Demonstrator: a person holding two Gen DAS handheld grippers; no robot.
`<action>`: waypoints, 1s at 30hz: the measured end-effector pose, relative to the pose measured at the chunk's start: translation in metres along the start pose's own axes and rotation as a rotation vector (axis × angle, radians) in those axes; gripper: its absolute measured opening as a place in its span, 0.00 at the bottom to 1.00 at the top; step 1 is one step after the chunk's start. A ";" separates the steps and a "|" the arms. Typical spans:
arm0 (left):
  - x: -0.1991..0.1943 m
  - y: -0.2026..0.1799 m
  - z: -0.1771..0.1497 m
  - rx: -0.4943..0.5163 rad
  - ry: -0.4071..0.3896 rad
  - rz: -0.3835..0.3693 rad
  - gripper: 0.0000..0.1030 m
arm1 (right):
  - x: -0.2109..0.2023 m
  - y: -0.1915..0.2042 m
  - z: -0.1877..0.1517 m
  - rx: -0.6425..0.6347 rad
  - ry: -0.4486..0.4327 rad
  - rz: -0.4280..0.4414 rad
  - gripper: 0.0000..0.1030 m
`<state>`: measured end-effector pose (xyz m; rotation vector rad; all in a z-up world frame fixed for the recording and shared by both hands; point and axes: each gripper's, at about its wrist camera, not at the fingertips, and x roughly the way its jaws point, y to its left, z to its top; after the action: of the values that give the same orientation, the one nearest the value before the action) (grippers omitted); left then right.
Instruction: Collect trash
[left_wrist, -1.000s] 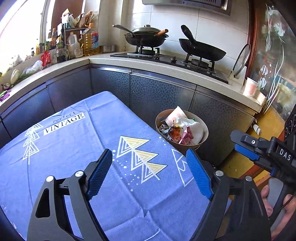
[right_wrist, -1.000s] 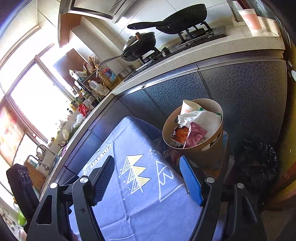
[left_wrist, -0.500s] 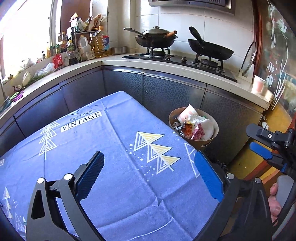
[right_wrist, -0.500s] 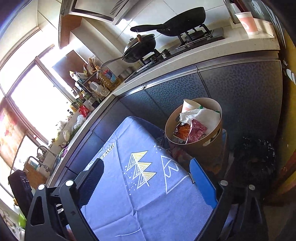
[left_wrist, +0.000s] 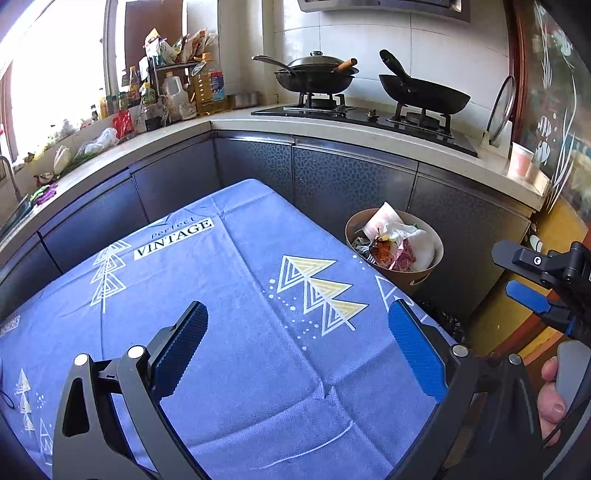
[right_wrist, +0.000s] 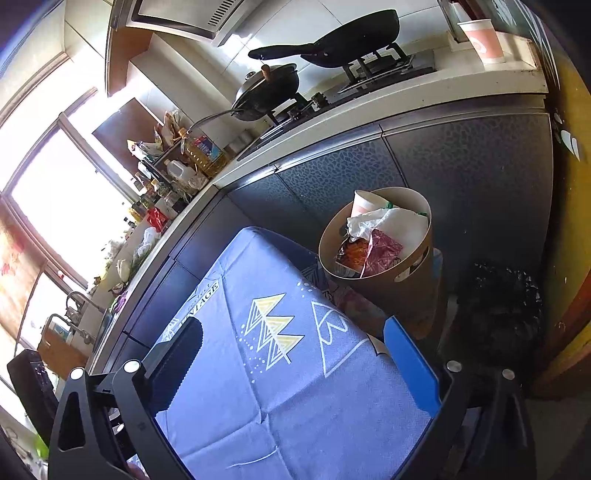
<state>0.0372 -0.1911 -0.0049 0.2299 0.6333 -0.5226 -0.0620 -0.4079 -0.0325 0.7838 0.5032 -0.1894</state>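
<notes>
right wrist: round tan bin (right_wrist: 402, 295), crumpled wrappers (right_wrist: 373, 236)

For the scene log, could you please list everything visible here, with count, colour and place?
tablecloth: one, blue with triangle prints, covering the table
bin: one, brown, beside the table's far corner, full of trash
trash: several pieces, white, red and orange, inside the bin
woks: two, black, on the stove
paper cup: one, pink and white, on the counter's end
bottles: many, mixed colours, counter corner by the window
black bag: one, on the floor right of the bin
left hand-held gripper: open, empty
right hand-held gripper: open, empty, its jaws just opened wider
</notes>
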 end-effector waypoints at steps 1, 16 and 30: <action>-0.002 -0.002 0.000 0.010 -0.008 0.008 0.94 | 0.001 0.000 0.000 0.001 0.005 0.000 0.95; 0.004 0.008 0.005 0.010 0.036 0.036 0.94 | -0.001 0.006 0.004 -0.028 0.016 -0.006 0.96; -0.001 0.005 0.005 0.043 0.001 0.139 0.94 | -0.002 0.010 0.004 -0.049 0.015 0.003 0.96</action>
<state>0.0415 -0.1885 0.0004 0.3120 0.6029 -0.4028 -0.0593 -0.4037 -0.0230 0.7385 0.5192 -0.1679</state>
